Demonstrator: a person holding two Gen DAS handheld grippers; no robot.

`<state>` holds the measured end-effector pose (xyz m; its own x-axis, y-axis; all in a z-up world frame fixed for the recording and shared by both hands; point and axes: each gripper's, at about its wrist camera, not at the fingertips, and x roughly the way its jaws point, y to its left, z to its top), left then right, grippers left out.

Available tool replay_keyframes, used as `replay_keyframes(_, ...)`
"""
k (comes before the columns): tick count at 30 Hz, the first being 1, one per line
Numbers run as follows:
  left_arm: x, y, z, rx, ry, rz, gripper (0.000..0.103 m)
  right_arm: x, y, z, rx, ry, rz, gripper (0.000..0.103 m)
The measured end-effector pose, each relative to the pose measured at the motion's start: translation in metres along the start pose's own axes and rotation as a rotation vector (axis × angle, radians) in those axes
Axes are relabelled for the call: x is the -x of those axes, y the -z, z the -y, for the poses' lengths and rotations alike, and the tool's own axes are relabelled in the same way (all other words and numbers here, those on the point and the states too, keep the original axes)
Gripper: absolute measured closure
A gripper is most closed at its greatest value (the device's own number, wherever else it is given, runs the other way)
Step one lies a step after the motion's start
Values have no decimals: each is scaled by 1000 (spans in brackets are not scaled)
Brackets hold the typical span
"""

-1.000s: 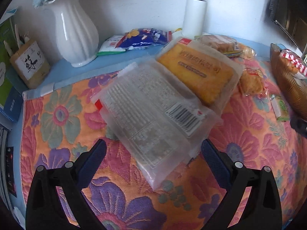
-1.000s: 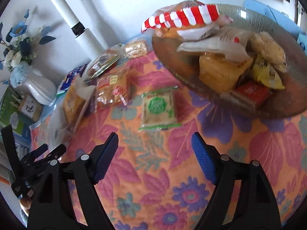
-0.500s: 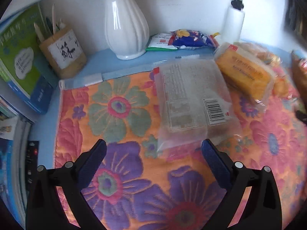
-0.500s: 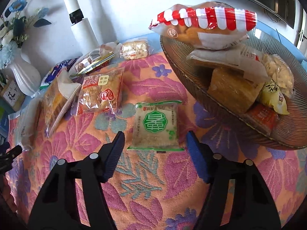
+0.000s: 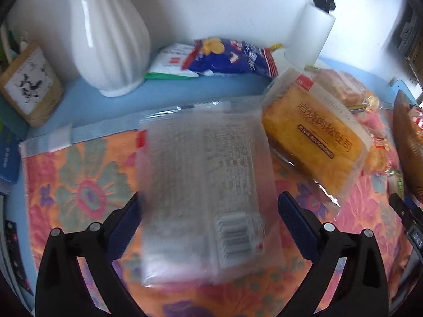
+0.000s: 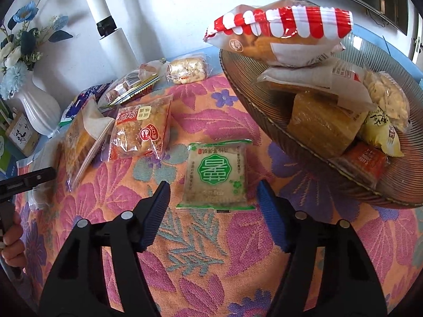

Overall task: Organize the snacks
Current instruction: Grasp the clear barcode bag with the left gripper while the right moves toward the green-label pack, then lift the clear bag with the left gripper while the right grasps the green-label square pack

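Observation:
A clear flat pack with a barcode [image 5: 201, 158] lies blurred on the flowered cloth, between the fingers of my left gripper [image 5: 208, 216]. That gripper is open, and I cannot tell whether its left finger touches the pack. In the right wrist view a green-and-white packet [image 6: 216, 174] lies flat on the cloth. My right gripper [image 6: 212, 206] straddles the packet's near end. Its jaws are opening and the pads stand clear of the packet's sides. The glass bowl [image 6: 264, 121] at the right holds several snacks, topped by a red-striped bag [image 6: 280, 29].
An orange bread pack [image 5: 312, 142] lies right of the clear pack, with a blue bag [image 5: 232, 58] behind. A white vase [image 5: 105, 39], a white post [image 5: 314, 34] and a small box [image 5: 29, 84] line the wall. A clear cracker pack [image 6: 140, 132] lies mid-cloth.
The left gripper has moved forward, so the clear pack now lies between its fingers. The right gripper came closer to the green packet and its jaws narrowed, then widened slightly.

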<state>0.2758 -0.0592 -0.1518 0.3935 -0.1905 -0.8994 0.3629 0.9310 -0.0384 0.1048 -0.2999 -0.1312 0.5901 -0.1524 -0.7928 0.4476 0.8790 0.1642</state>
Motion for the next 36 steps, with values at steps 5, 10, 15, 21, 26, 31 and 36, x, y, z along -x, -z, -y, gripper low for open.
replay_keyframes(5, -5, 5, 8, -30, -48, 32, 9, -2, 0, -4, 9, 15, 5, 43)
replay_keyframes(10, 12, 13, 7, -30, -67, 48, 29, 0, 0, 0, -7, 2, 11, 46)
replay_keyframes(15, 42, 37, 2, -32, -31, 86, 30, 5, 0, 6, -26, -43, 30, 48)
replay_keyframes(21, 78, 104, 7, 0, 92, 132, 30, 21, 14, 17, -70, -139, 12, 48)
replay_keyframes(26, 82, 135, 37, -66, 54, 170, 30, 51, 49, 12, -33, -203, -15, 48)
replay_keyframes(31, 77, 139, 46, -92, 83, 179, 30, 74, 72, 5, 64, -201, -15, 49)
replay_keyframes(36, 64, 137, 47, -95, 79, 169, 30, 73, 90, 10, 117, -184, -53, 51)
